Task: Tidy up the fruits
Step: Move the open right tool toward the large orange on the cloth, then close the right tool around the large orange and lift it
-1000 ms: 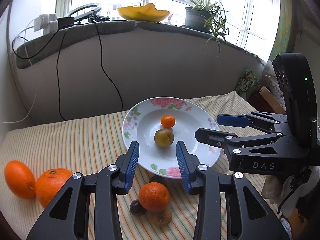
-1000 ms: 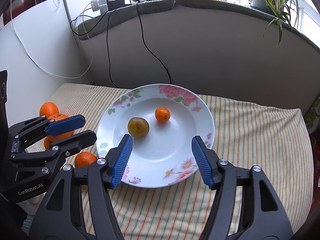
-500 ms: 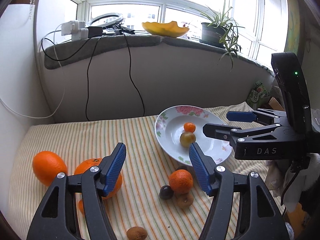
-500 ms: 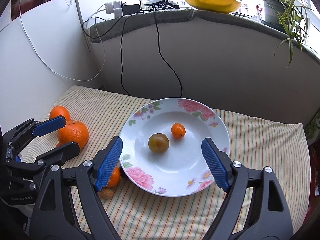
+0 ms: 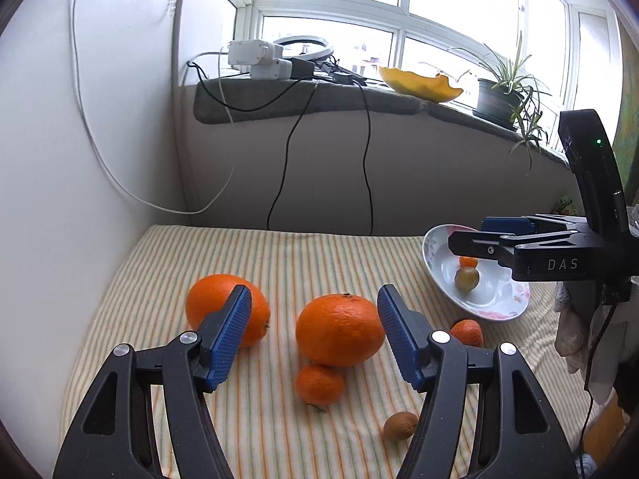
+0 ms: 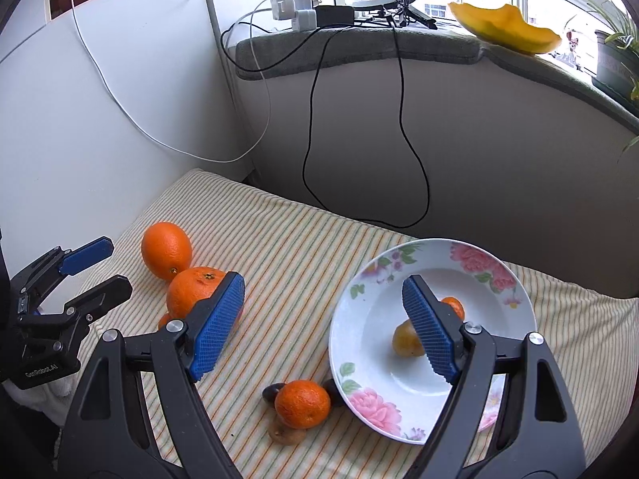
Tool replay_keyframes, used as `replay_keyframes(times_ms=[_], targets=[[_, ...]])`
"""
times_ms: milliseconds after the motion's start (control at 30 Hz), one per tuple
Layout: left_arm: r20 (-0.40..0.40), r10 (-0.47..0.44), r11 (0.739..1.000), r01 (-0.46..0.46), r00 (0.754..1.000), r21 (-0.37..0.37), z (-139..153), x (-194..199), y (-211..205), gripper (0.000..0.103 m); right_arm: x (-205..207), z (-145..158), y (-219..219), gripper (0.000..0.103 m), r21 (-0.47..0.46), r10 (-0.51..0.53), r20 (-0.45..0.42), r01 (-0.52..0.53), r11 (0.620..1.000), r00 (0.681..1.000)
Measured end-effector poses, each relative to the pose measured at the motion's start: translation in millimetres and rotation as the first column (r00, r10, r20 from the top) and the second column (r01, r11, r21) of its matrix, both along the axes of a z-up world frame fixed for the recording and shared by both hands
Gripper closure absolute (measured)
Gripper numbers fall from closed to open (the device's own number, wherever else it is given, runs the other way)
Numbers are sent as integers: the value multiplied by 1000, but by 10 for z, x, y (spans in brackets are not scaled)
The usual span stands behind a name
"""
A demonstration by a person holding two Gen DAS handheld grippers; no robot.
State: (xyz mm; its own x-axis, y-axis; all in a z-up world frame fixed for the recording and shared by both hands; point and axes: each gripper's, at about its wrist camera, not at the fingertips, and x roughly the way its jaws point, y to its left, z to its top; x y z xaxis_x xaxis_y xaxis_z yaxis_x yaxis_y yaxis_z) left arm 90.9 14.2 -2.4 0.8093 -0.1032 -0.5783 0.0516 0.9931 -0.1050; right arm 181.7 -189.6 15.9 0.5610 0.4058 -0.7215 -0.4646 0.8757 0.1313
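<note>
Two oranges lie left of the plate; both grippers, left and right, spread, empty. Only right view shows dark fruit beside plate.

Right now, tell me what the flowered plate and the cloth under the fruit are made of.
Flowered plate: probably glazed ceramic, since it is glossy white with printed pink flowers, though melamine could look alike. Striped cloth: woven fabric, likely cotton, matte, with fine stripes and soft rounded edges as though over padding.
</note>
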Motion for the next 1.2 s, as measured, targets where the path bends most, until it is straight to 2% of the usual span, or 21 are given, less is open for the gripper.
replay_keyframes(times_ms=[233,567,800,967,1200], targets=[[-25,100,995,-100,995,-21,-119,-18,420,34,107,-12,458,19,-36,64,0,-64,997,998],[-66,152,985,-156,986,-68,-274,51,713,31,264,-138,1009,19,-77,137,-23,-138,987,990],[-105,152,974,-167,983,-154,-406,155,847,30,381,-251,1349,19,-40,210,-99,-215,976,973],[-128,138,971,-160,982,-176,-482,217,848,30,452,-393,1591,19,-24,260,-164,-267,963,952],[-158,122,968,-152,980,-201,-577,302,854,30,539,-528,1768,19,58,318,-264,-314,948,911]])
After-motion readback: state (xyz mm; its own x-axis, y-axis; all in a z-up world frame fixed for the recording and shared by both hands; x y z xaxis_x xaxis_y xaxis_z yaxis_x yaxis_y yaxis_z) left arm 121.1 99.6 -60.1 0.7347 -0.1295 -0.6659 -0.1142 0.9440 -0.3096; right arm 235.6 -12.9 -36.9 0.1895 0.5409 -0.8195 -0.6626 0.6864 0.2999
